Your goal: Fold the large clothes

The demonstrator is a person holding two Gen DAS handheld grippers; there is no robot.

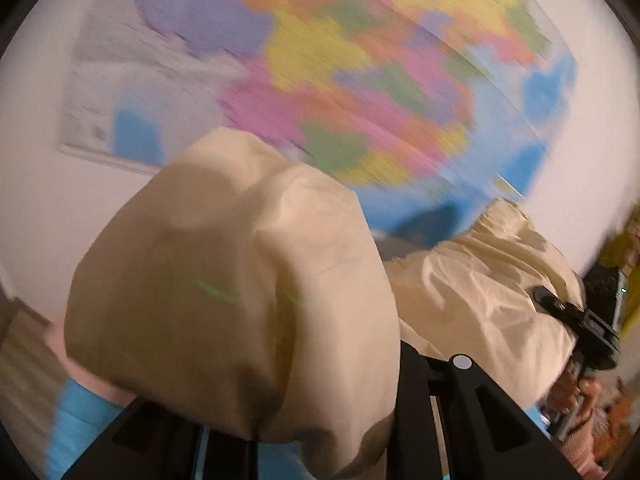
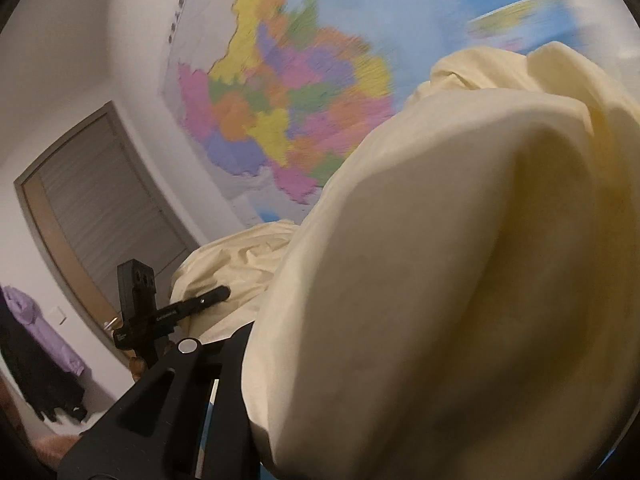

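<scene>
Left gripper [image 1: 256, 436]: black frame at 6 o'clock of the left wrist view, raised toward the wall; jaws narrow, clamped on the cream cloth [image 1: 232, 280], which billows up over the fingers and hides the tips.

Right gripper [image 2: 256, 420]: black frame at 7 o'clock of the right wrist view, likewise raised and tilted; jaws narrow, closed on a fold of the same cream cloth [image 2: 440, 260], which fills that view from 3 to 6 o'clock.

Cross-sightings: the right gripper [image 1: 576, 320] appears at 4 o'clock of the left wrist view, with a hand [image 1: 572, 392] below it; the left gripper [image 2: 188, 306] appears at 8 o'clock of the right wrist view. The cloth spans between the two, bunched and creased.

Room: a colourful wall map [image 1: 360, 80] on a white wall behind the cloth, blurred in both views. A grey door [image 2: 104, 208] at 9 o'clock of the right wrist view; purple and dark garments [image 2: 36, 340] hang near it at 8 o'clock. A blue surface [image 1: 76, 420] at 7 o'clock of the left wrist view, beneath the cloth; its nature cannot be told.
</scene>
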